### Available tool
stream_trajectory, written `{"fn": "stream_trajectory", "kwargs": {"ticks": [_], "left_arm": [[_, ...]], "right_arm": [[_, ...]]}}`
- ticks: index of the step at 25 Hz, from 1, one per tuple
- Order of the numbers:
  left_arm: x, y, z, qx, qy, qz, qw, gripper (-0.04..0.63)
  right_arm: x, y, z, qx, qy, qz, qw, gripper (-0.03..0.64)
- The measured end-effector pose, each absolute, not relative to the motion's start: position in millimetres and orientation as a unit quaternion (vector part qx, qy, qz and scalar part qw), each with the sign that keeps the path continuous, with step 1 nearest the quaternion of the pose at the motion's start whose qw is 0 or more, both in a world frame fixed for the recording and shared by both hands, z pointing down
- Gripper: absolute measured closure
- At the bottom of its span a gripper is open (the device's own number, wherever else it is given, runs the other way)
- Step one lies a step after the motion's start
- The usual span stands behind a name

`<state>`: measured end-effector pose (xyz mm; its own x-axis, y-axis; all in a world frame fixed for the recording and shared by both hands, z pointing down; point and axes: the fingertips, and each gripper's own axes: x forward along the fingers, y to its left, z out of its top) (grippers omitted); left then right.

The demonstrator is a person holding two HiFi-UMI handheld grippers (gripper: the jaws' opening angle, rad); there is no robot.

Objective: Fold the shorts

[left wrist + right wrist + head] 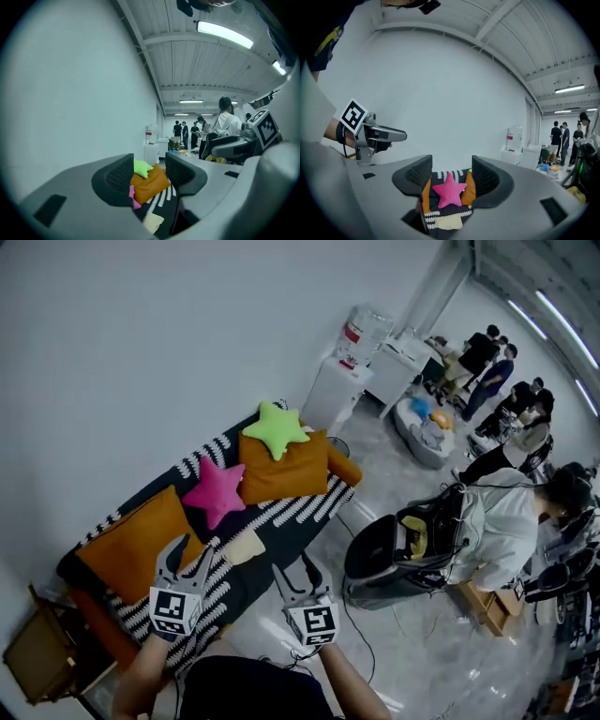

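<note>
Both claws are held up in the air in front of a sofa [302, 505], pointing roughly level toward it. The left claw [192, 554] has its jaws apart, and its own view shows nothing between them (only the far-off sofa shows through the gap). The right claw [293, 570] is parted too and just as empty. Neither touches anything. Each carries its marker cube, and a forearm shows behind each at the bottom of the head view.

The shorts [246, 546] are pale yellow and lie as a small flat bundle on the sofa's black-and-white striped cover, near its front edge. They sit just in front of a pink star [216, 491] and well clear of both claws. From above they show between the two claws and a little beyond them. Whether they are fully folded I cannot tell at this size.

To the left of the pink star lies an orange cushion [134, 542]. A second cushion [284, 470] leans behind the star, with a green star [275, 429] on top of it. The sofa stands against a plain white wall.

Past the sofa's far end is a white water cooler [335, 390] with a bottle on it. On the glossy floor [412, 634] to the right, a person in white [497, 521] bends over a black chair [389, 549]. Further people stand in the far corner.
</note>
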<state>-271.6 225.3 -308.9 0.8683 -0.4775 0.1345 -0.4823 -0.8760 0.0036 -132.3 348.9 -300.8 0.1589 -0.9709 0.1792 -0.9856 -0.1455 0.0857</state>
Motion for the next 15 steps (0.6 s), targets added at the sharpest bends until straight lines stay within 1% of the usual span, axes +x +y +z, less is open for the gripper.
{"fn": "stream_trajectory", "kwargs": {"ticks": [3,7,10,15], "left_arm": [[-283.9,274.6,-329.1,0.961,-0.27,0.056,-0.001,0.371],[-290.9,345.3,-349.2,0.957,-0.282,0.056,-0.026,0.371],[-294.8,377.7,-358.2,0.958,-0.278,0.053,-0.039,0.371],[-328.1,392.2,-350.7,0.96,-0.263,0.063,-0.067,0.383]], "right_arm": [[-133.8,386.3,-322.7,0.753,-0.654,0.035,0.063,0.345],[-150.2,428.0,-349.3,0.738,-0.674,0.021,0.027,0.379],[-167.4,446.7,-361.2,0.731,-0.682,0.016,-0.002,0.4],[-212.5,451.1,-352.5,0.727,-0.687,0.002,0.022,0.439]]}}
